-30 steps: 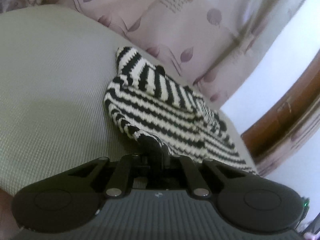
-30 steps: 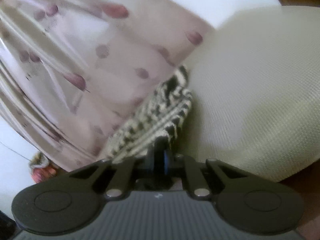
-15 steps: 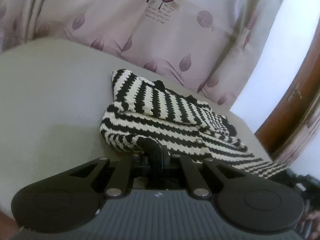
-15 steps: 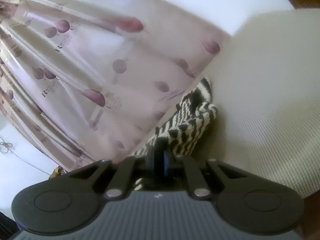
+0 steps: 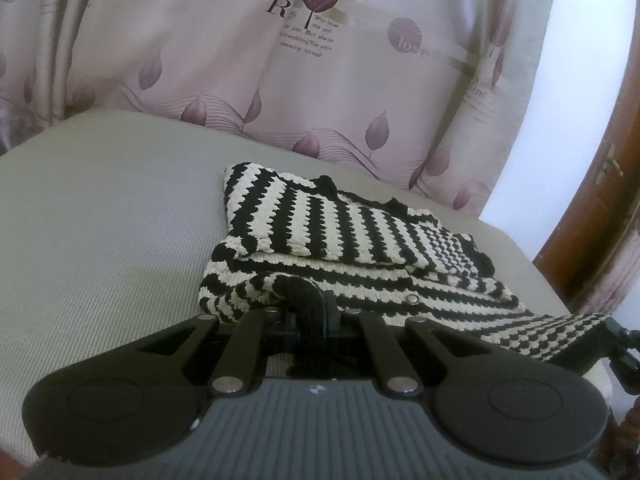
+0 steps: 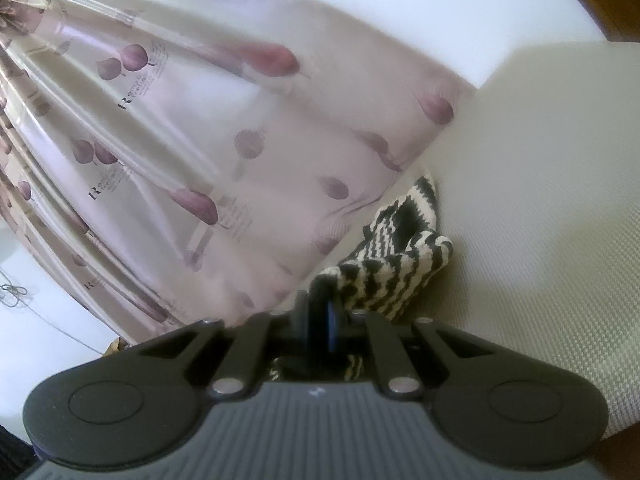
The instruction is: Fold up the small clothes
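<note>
A black-and-cream striped knitted garment (image 5: 352,240) lies partly folded on a grey-beige cushion (image 5: 100,232), with one sleeve laid across its top. My left gripper (image 5: 316,300) is shut on the garment's near hem, which is lifted a little off the cushion. At the right edge of the left wrist view the hem stretches to the other gripper (image 5: 608,332). In the right wrist view my right gripper (image 6: 326,300) is shut on the striped garment (image 6: 400,264) too, and the knit bunches ahead of its fingertips.
A pale curtain with purple leaf prints (image 5: 320,72) hangs right behind the cushion. A brown wooden frame (image 5: 600,200) stands at the right. The textured cushion (image 6: 540,220) stretches to the right of the garment.
Both grippers have risen with the near hem held, lifting it off the cushion. The left wrist view has rolled level, so more of the curtain shows behind the garment.
</note>
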Motion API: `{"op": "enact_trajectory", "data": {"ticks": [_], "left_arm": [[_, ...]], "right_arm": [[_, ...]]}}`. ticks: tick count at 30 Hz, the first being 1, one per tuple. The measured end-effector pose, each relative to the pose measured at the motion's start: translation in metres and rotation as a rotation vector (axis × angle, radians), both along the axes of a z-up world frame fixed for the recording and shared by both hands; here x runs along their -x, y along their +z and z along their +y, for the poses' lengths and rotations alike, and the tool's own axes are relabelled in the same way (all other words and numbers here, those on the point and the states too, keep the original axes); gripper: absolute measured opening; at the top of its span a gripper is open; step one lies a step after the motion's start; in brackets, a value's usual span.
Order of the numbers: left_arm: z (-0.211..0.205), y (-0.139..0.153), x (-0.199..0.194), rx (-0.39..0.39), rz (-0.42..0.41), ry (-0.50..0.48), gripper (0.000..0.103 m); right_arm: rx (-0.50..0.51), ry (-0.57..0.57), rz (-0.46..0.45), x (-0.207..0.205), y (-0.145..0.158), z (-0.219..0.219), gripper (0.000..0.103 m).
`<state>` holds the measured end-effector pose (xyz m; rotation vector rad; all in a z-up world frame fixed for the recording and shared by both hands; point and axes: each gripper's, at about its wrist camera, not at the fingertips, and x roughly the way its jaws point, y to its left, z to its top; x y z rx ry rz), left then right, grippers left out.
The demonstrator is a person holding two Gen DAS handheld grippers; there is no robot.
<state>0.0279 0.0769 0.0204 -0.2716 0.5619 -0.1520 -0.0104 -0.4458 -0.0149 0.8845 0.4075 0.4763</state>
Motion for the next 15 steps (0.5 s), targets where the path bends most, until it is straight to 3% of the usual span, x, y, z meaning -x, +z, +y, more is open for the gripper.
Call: {"op": "enact_trajectory", "data": {"ticks": [15], "left_arm": [[-0.001, 0.006, -0.021, 0.002, 0.001, 0.025, 0.009]], "right_arm": [[-0.007, -0.009, -0.017, -0.021, 0.009, 0.000, 0.009]]}}
